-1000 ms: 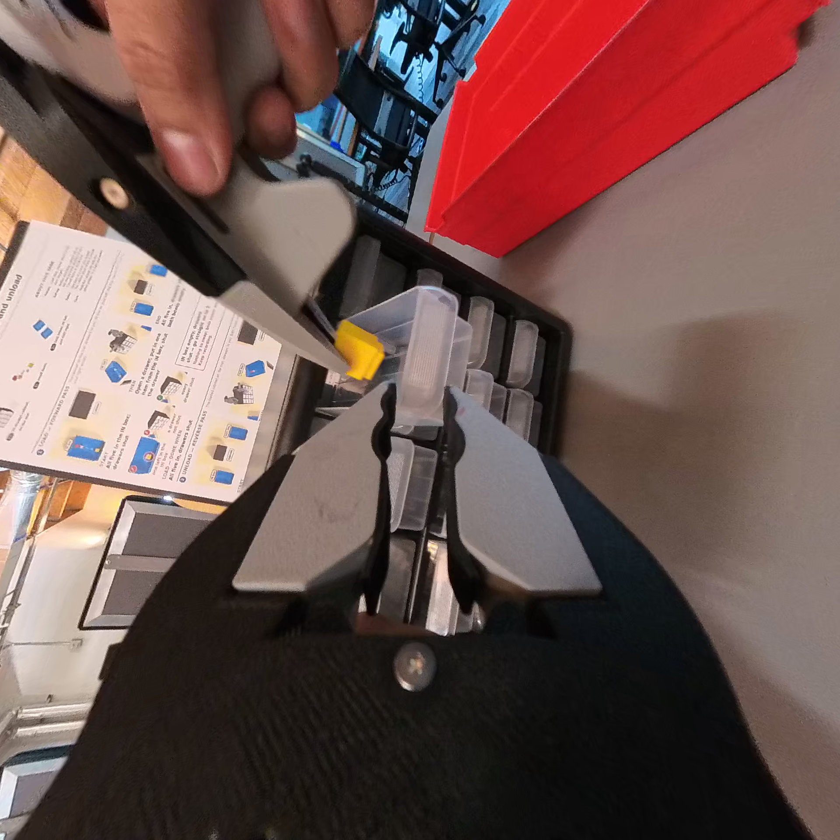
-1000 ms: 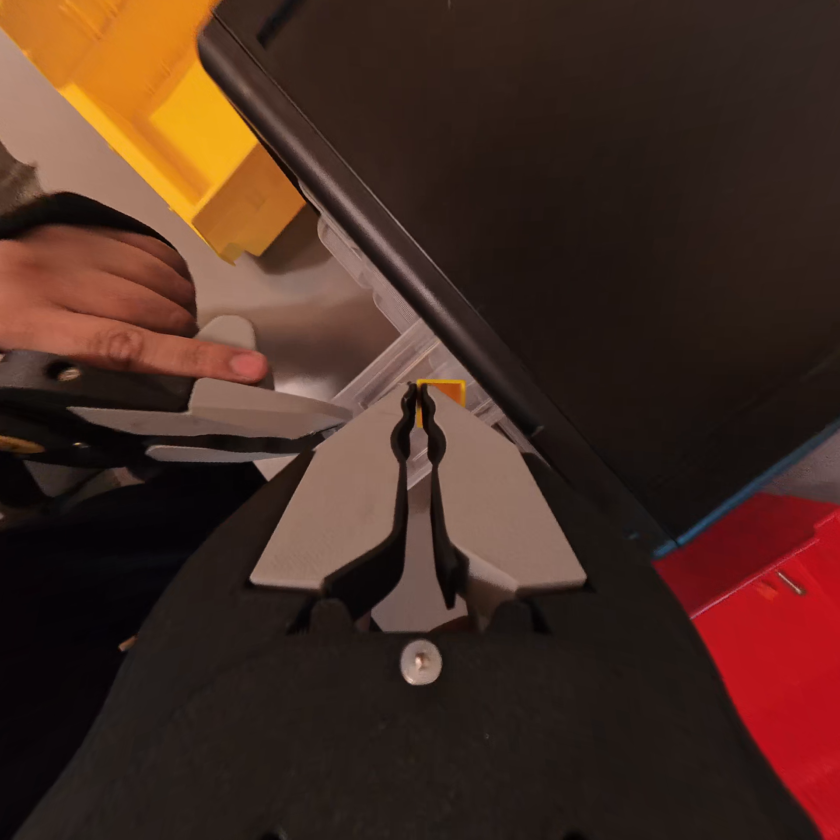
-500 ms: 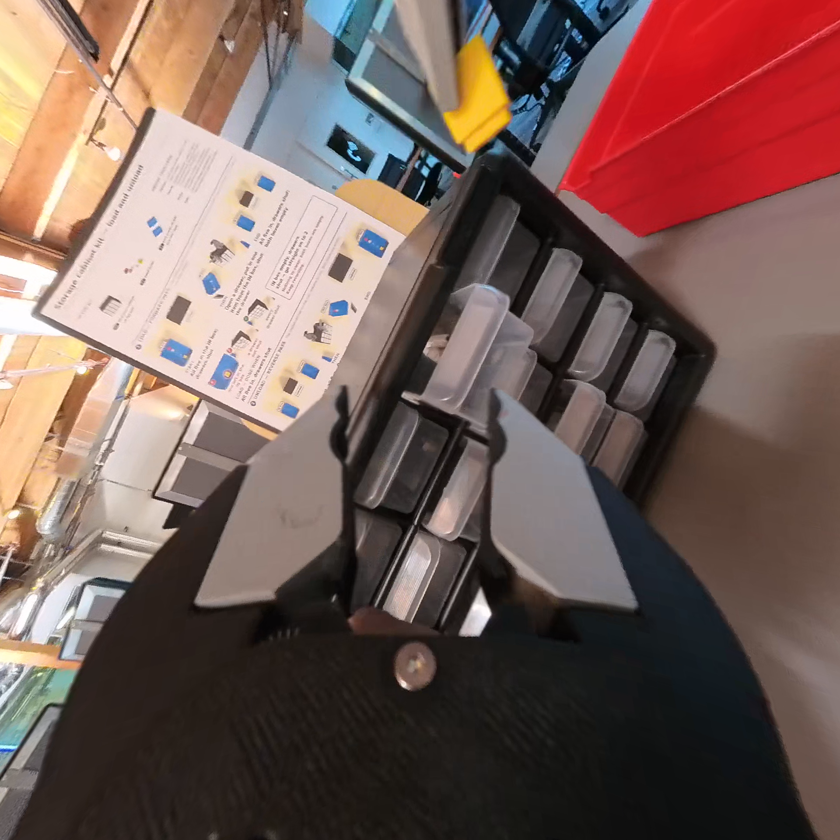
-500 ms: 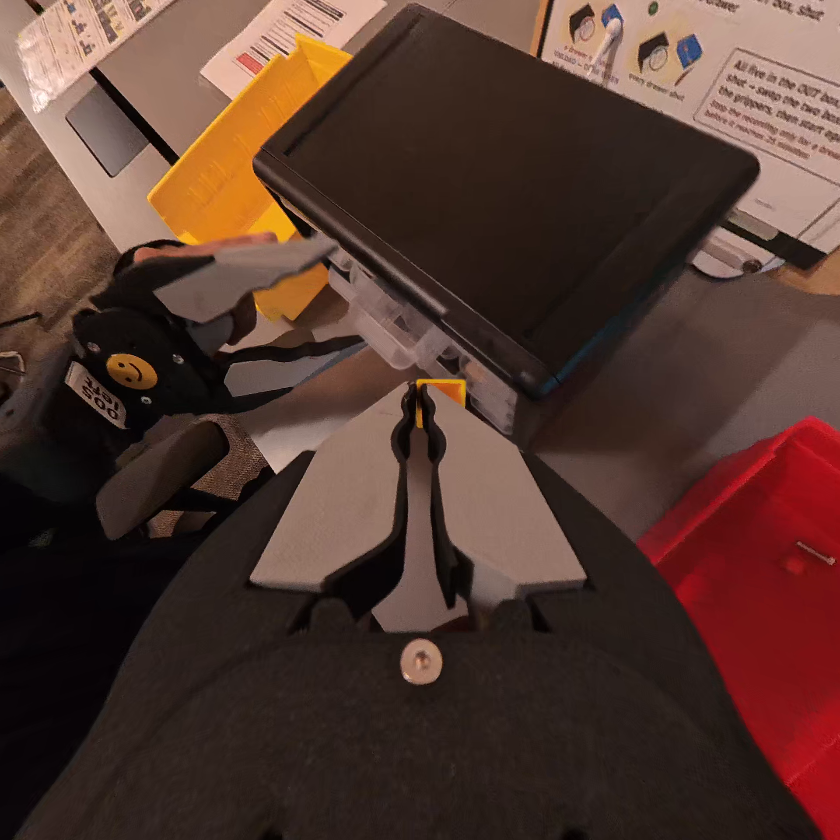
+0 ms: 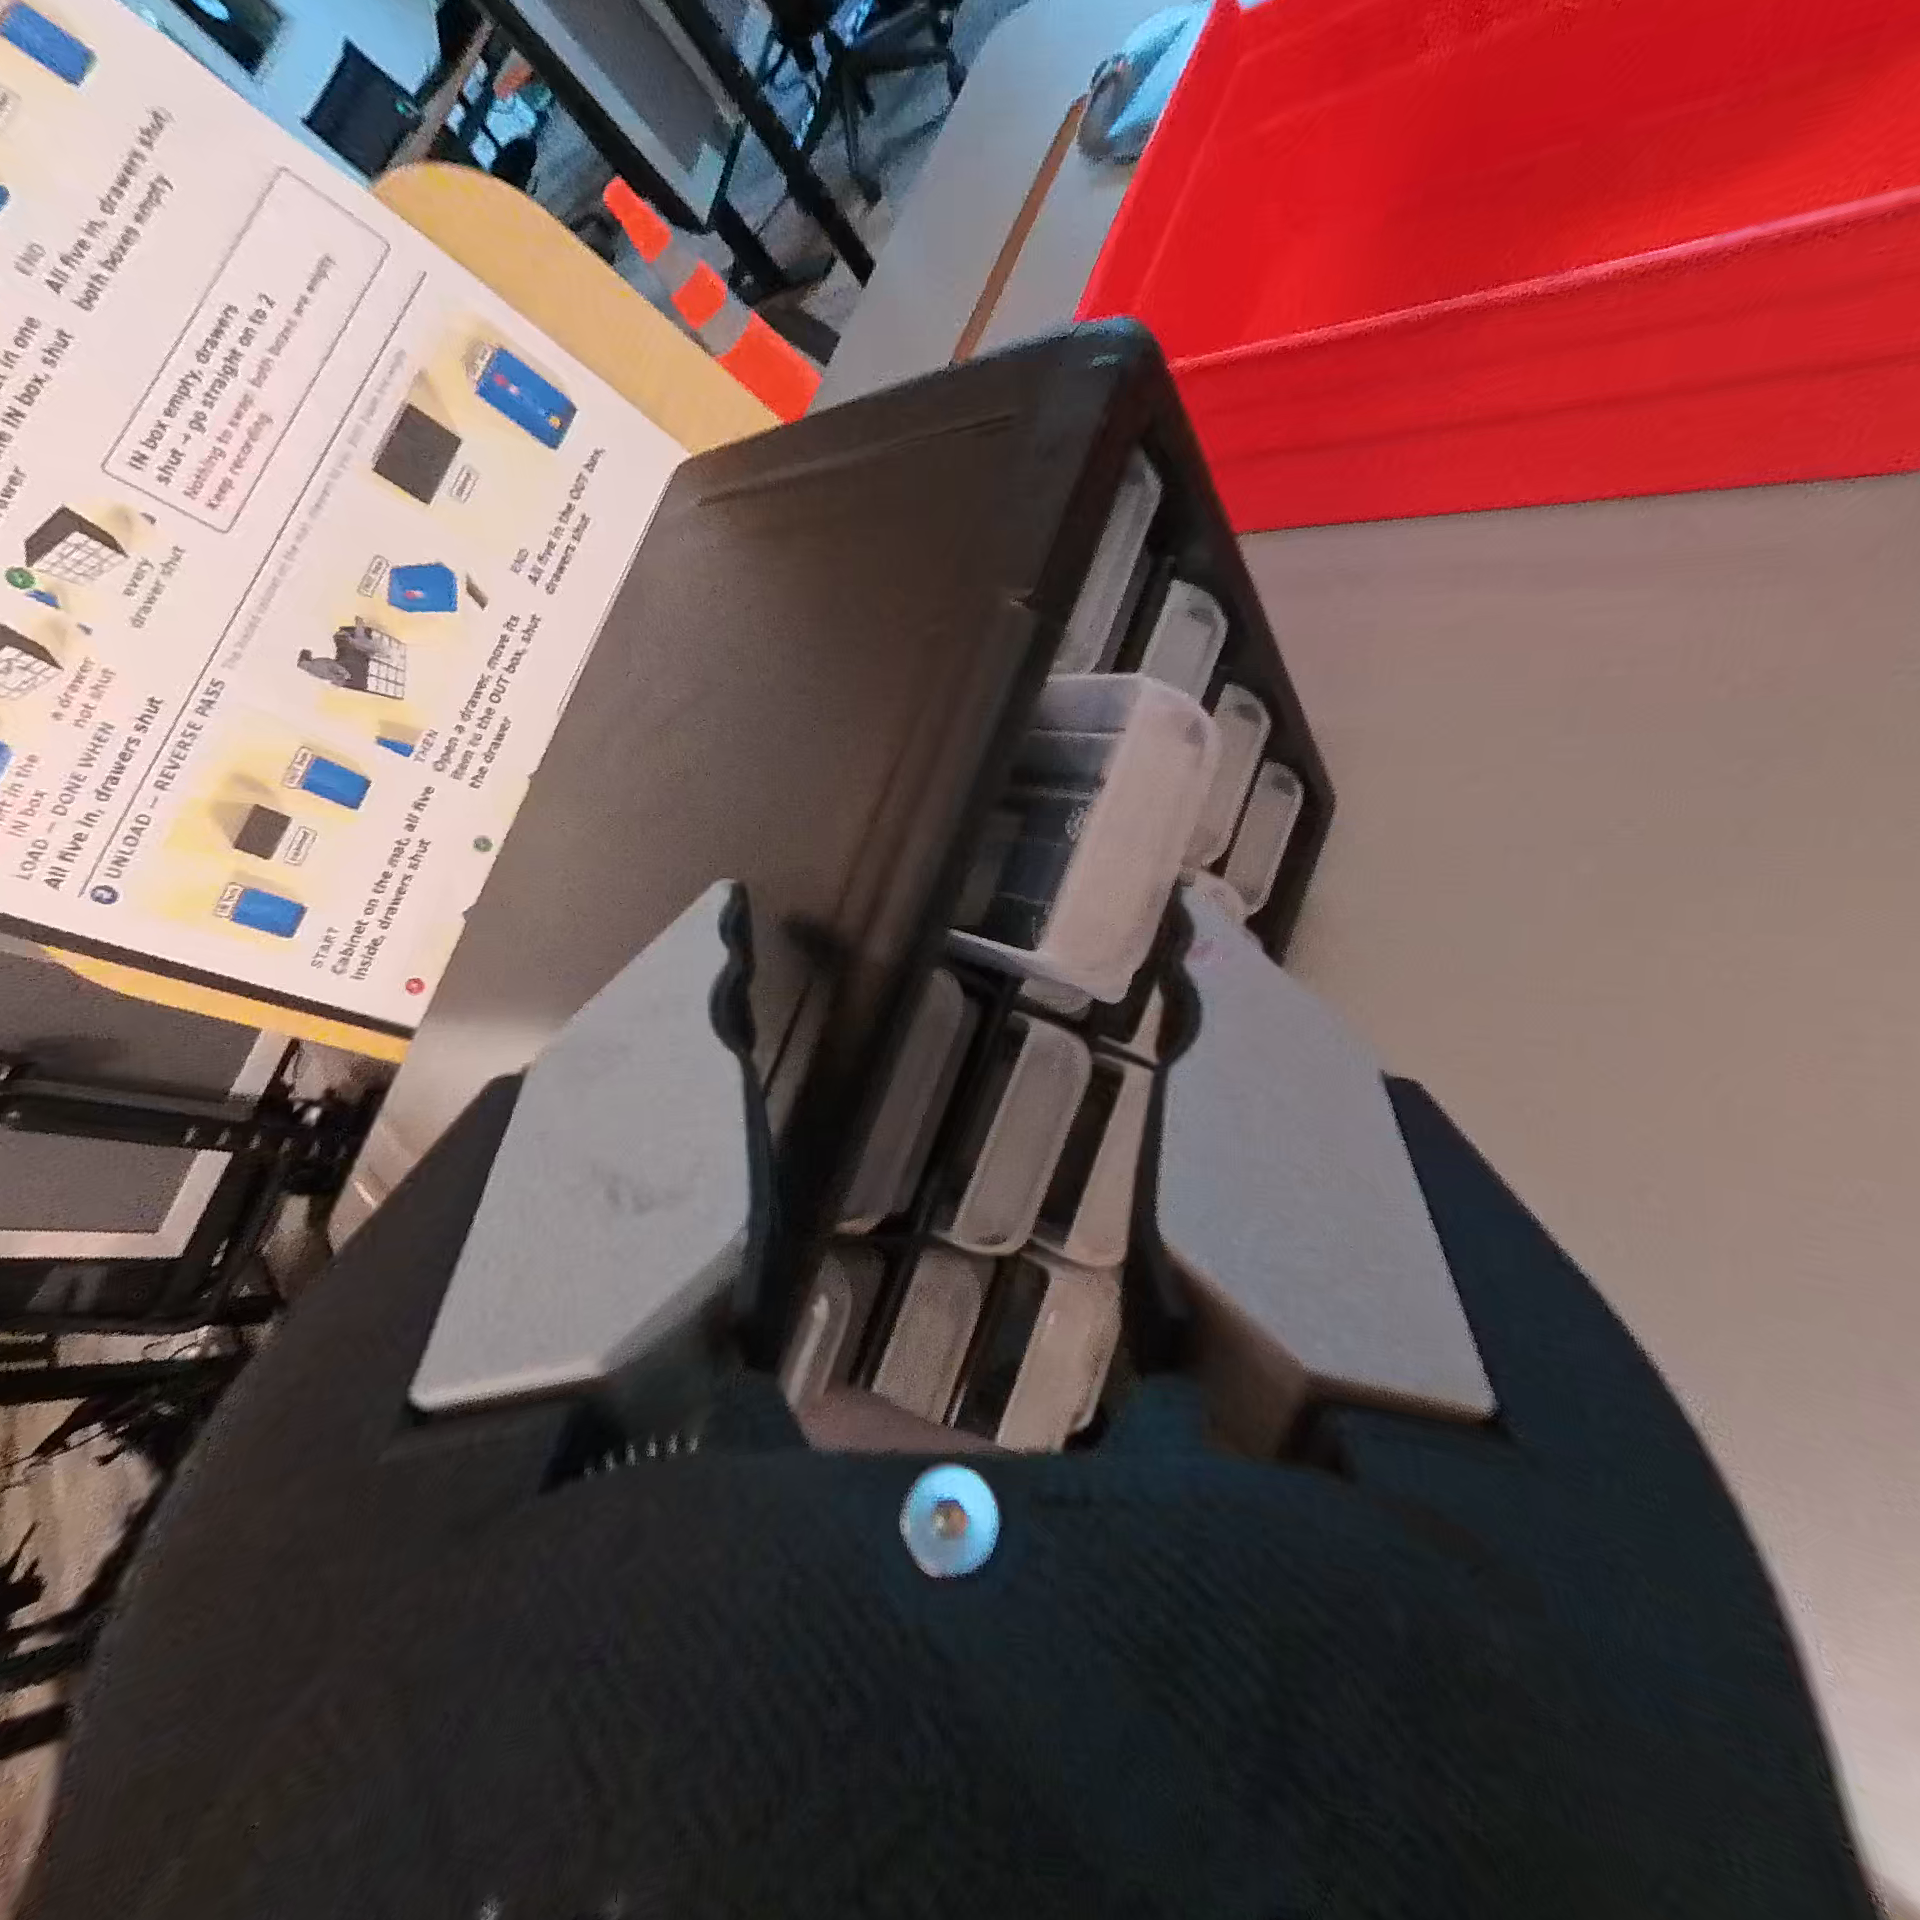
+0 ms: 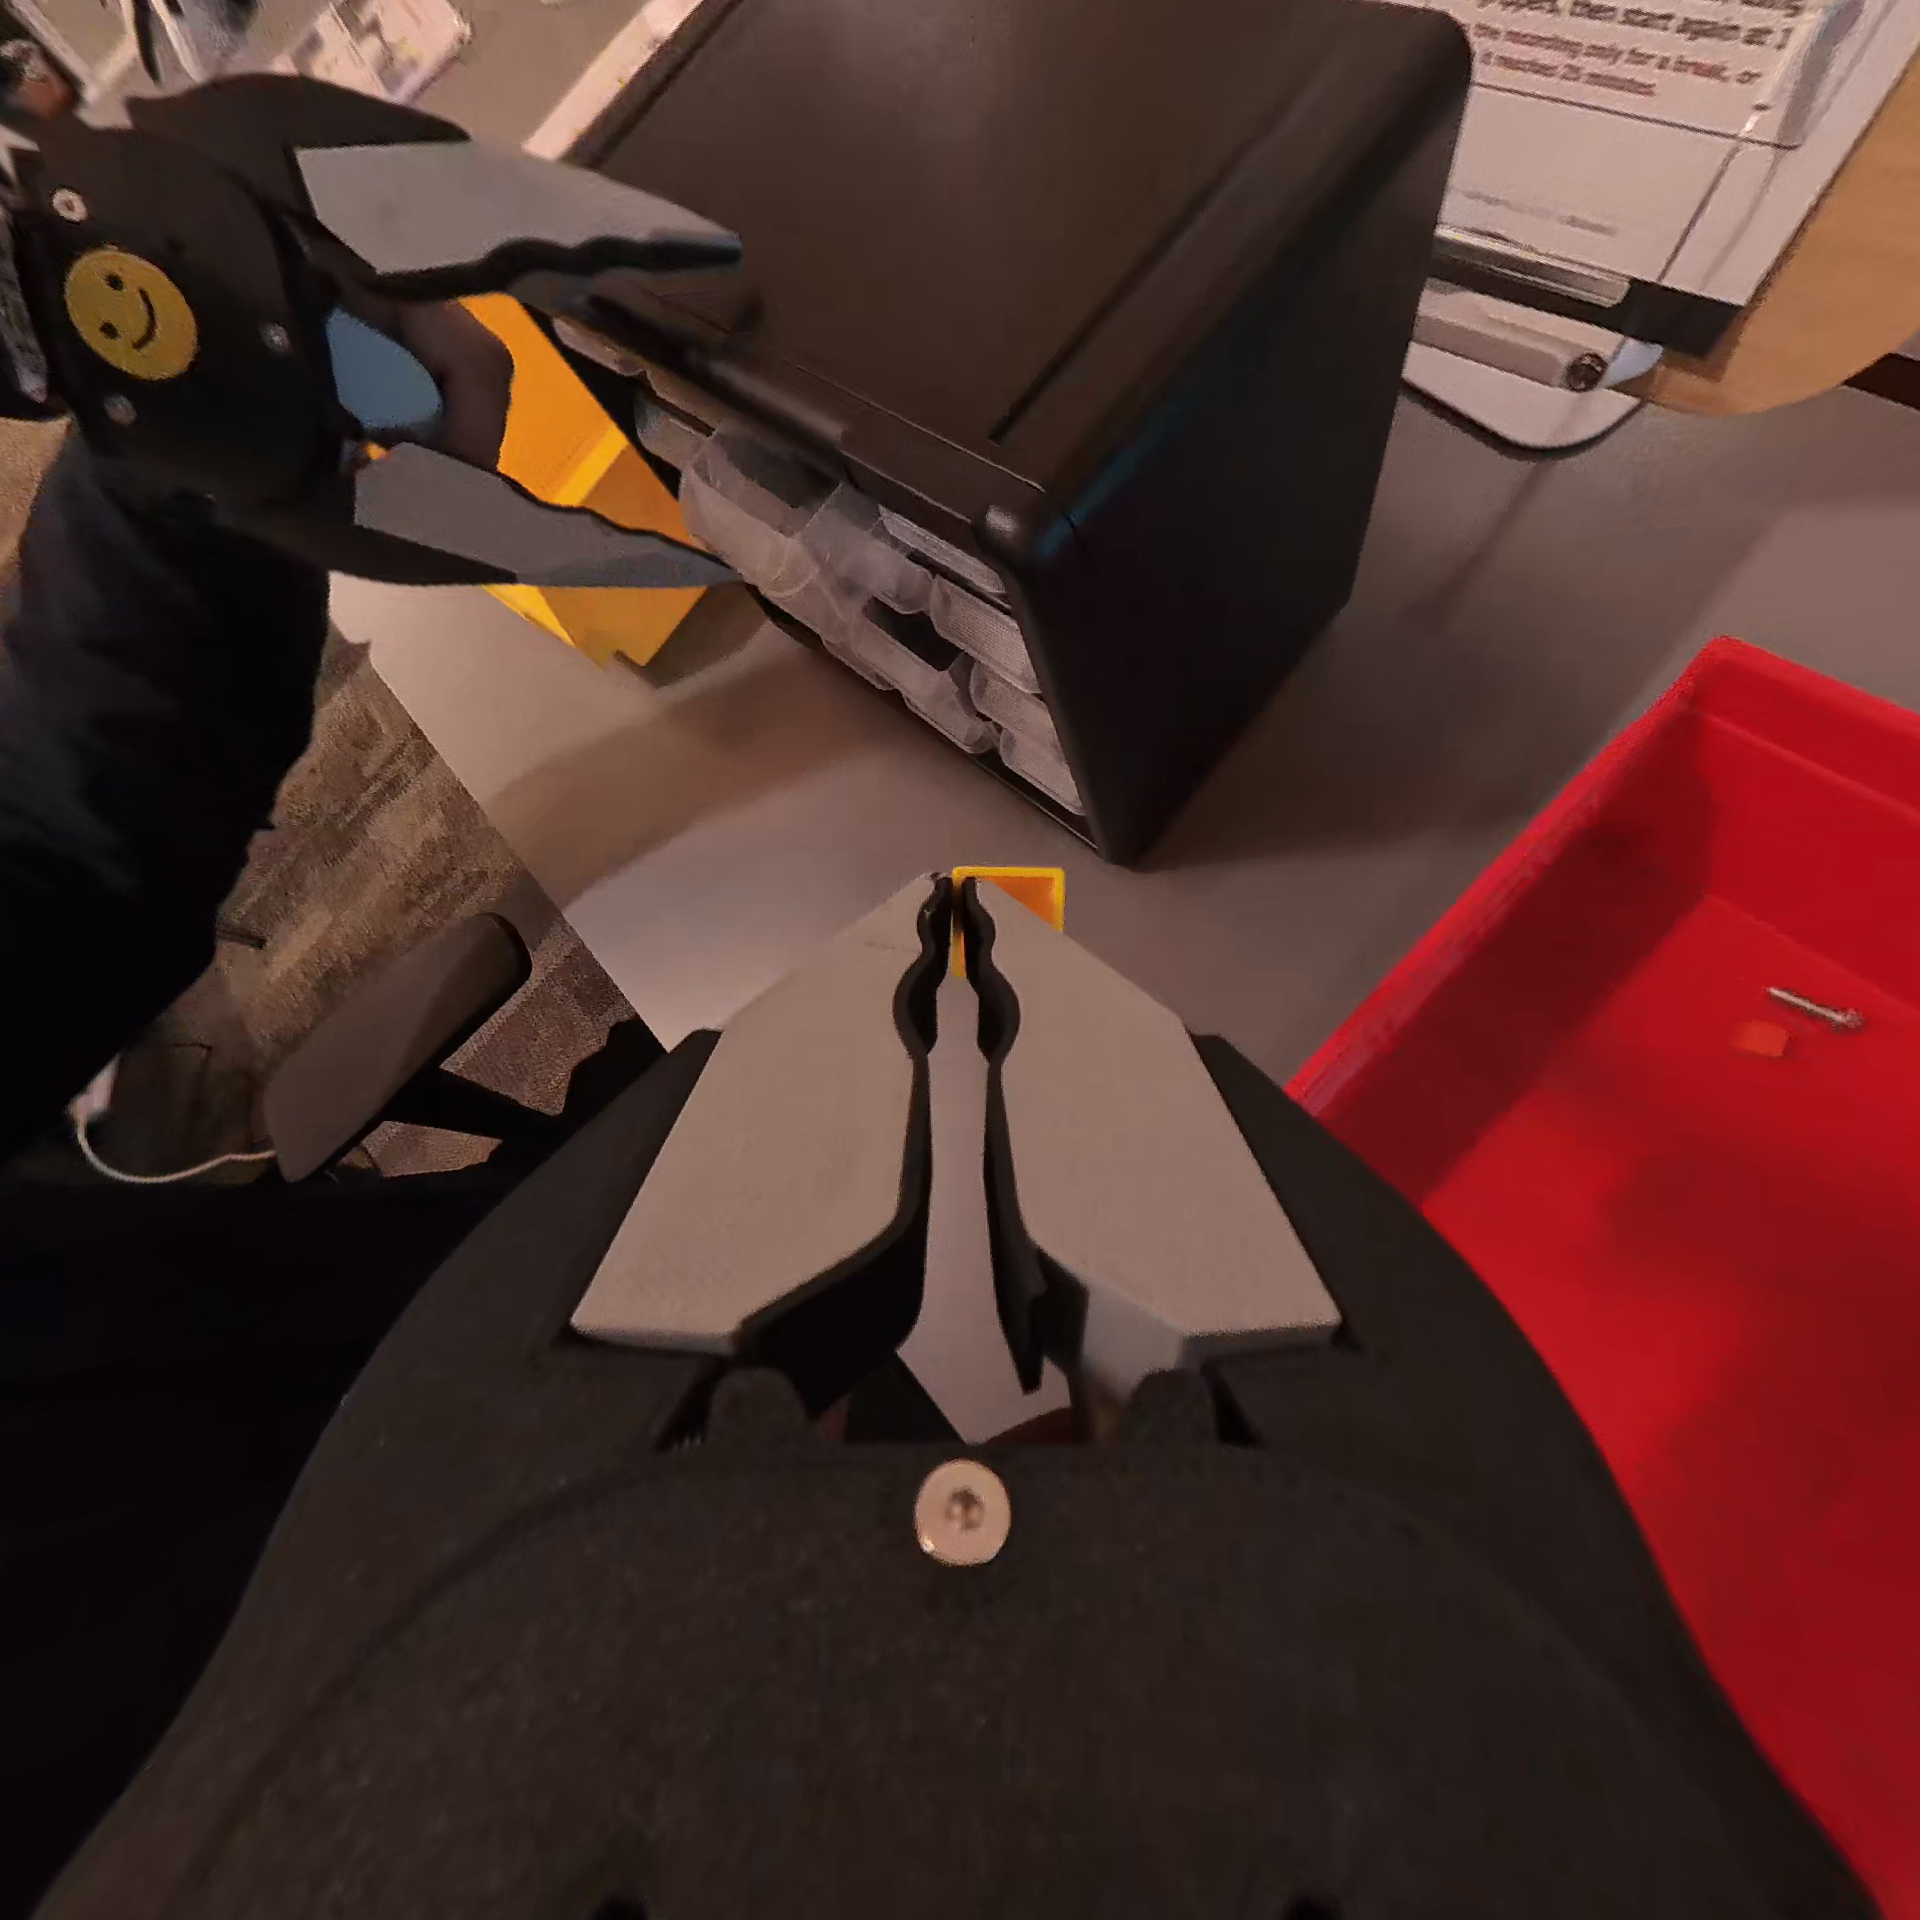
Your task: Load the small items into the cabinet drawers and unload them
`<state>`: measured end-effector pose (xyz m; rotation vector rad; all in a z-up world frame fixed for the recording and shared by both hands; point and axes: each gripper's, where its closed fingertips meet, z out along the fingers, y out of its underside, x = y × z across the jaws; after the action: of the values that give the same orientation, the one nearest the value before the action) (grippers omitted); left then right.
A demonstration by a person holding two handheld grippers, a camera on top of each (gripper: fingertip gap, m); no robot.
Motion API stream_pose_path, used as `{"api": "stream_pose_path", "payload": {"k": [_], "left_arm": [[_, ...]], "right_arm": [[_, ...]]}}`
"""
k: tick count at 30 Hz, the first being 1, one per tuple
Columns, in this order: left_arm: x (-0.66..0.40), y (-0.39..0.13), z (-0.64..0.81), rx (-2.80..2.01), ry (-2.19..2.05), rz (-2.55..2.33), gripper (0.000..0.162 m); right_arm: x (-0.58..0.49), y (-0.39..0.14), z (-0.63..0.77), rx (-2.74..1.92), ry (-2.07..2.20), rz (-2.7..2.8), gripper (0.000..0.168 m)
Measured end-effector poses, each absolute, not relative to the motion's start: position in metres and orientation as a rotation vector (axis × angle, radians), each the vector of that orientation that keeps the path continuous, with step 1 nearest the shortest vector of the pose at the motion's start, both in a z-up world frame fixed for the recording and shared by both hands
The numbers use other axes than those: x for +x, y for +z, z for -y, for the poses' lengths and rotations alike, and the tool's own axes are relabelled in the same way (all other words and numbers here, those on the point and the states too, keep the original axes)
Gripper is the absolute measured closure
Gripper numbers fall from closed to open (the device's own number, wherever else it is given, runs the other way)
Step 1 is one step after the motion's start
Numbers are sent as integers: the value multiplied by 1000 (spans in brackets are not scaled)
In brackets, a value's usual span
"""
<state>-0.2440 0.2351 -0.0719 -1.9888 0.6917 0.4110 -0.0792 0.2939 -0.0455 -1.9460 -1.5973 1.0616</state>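
Right gripper [image 6: 958,896]: gripping a small yellow block [image 6: 1013,894] between the closed fingertips, hanging above the grey table [image 6: 1299,748], between the black cabinet [image 6: 1091,260] and the red bin [image 6: 1621,1122]. Block clear of the cabinet and not yet over the bin. Lying on the bin floor: a screw [image 6: 1813,1008] and a small red square piece [image 6: 1761,1037].

Left gripper [image 5: 956,935]: standing wide apart, gripping nothing, pointing at the cabinet front [image 5: 831,675] with one clear drawer [image 5: 1117,831] sticking out of its row between the spread fingers; touching or not, cannot tell. Other clear drawers [image 5: 1013,1127] sitting flush. In the right wrist view, same left gripper [image 6: 727,410] showing spread beside the drawer face, upper finger level with the cabinet's top edge, lower finger near the protruding drawer.

Outward: yellow bin [image 6: 582,540] sitting behind the left gripper, beside the cabinet; illustrated instruction sheet [image 5: 260,540] standing behind the cabinet; red bin [image 5: 1558,260] lying beyond the cabinet on the table [image 5: 1610,935].
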Motion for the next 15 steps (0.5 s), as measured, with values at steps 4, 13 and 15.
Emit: {"api": "stream_pose_path", "payload": {"k": [4,13,15], "left_arm": [[-256,-78,-244,-2013,527,-717,82],[-269,-77,-252,-1998,720,-723,105],[-270,-77,-252,-2006,726,-710,105]], "right_arm": [[-54,-46,-308,-1957,1095,1540,168],[-19,-98,-372,-2110,911,1393,168],[-17,-120,-394,-2177,872,1326,168]]}}
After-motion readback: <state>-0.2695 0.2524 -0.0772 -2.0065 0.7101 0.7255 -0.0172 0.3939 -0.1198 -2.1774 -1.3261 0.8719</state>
